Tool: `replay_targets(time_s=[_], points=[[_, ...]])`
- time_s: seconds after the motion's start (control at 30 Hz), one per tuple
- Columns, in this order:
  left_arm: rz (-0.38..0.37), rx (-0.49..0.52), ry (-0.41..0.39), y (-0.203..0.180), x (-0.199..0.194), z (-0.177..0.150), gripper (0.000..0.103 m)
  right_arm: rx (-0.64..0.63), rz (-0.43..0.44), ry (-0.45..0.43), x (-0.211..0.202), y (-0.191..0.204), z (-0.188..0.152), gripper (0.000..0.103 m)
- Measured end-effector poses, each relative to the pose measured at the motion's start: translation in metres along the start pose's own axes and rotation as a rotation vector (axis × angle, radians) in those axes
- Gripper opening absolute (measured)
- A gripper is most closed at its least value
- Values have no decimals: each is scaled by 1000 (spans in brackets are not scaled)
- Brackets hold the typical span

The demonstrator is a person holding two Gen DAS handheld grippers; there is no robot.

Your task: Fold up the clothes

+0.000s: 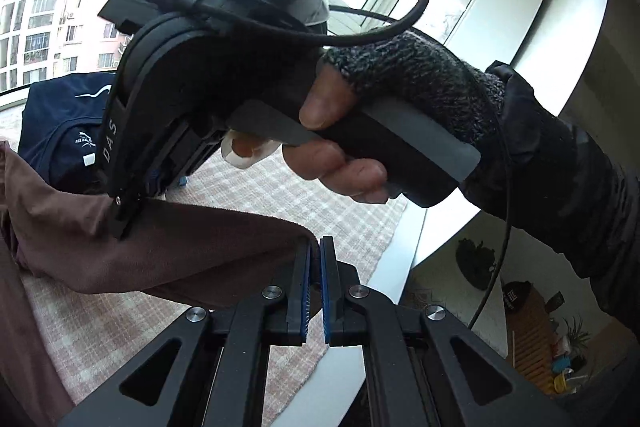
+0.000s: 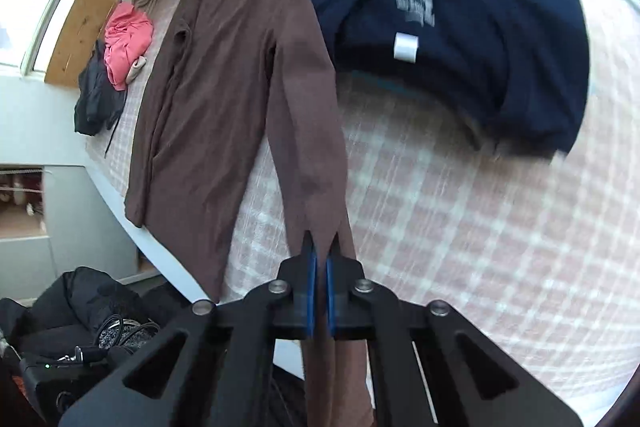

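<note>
Brown shirt [image 2: 224, 75]: spread flat on the checked cloth [image 2: 480, 227] over the table, one long sleeve drawn out toward the near edge.
Right gripper [image 2: 320, 259]: fingers pinched tight on that sleeve, whose end hangs down past them.
Left gripper [image 1: 316, 259]: fingers pressed together on the sleeve's cuff edge.
Right hand [image 1: 340, 131]: in a grey fingerless glove, wrapped round its gripper's handle.
Navy garment [image 2: 460, 19]: folded, lying just beside the shirt's shoulder.
Pink and black clothes [image 2: 116, 67]: heaped at the table's far end.
</note>
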State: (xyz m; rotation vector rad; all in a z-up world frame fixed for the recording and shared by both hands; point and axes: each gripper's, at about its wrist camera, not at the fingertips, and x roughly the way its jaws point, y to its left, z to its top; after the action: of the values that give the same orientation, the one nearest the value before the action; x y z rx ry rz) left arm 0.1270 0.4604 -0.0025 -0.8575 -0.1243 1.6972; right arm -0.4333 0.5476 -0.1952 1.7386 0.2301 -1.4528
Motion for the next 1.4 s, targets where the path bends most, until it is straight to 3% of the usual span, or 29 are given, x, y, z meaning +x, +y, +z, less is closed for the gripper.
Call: replay_targets(time_s=[0.2, 0.27, 0.33, 0.47, 0.53, 0.63, 0.77, 0.87, 0.93, 1.0, 1.07, 1.13, 1.3, 1.4], points=[[-21, -12, -101, -7, -6, 38, 4, -10, -142, -103, -70, 8, 17, 4], [-37, -4, -126, -10, -8, 50, 4, -50, -253, -122, -77, 15, 22, 4], [-56, -2, -119, -9, -5, 56, 4, -41, -286, -81, -67, 12, 24, 4], [-71, -36, -32, 2, 22, 48, 4, -7, -358, 13, -29, -12, 30, 4], [-83, -62, -6, 6, 29, 45, 4, 24, -331, 60, -18, -28, 31, 4], [-98, -87, 13, 10, 32, 43, 4, 93, -193, 93, -18, -44, 38, 7], [-83, -76, -24, 10, 13, 43, 4, 70, -108, -22, -37, -40, 70, 17], [-95, -105, -32, 18, -4, 42, 4, -46, -126, -95, -32, -11, 111, 31], [-62, -84, -44, 23, -20, 39, 4, -112, -175, -58, -15, 11, 141, 32], [-38, -70, -50, 23, -32, 33, 4, -150, -151, -48, 0, 28, 169, 33], [-8, -78, -56, 24, -45, 26, 4, -241, -237, -54, 23, 48, 195, 41], [25, -97, -58, 31, -60, 24, 4, -302, -311, -33, 52, 62, 219, 42], [125, -172, -97, 72, -94, 23, 4, -285, -364, 70, 103, 64, 263, 42], [150, -193, -122, 81, -108, 18, 4, -284, -335, 130, 113, 64, 273, 42]])
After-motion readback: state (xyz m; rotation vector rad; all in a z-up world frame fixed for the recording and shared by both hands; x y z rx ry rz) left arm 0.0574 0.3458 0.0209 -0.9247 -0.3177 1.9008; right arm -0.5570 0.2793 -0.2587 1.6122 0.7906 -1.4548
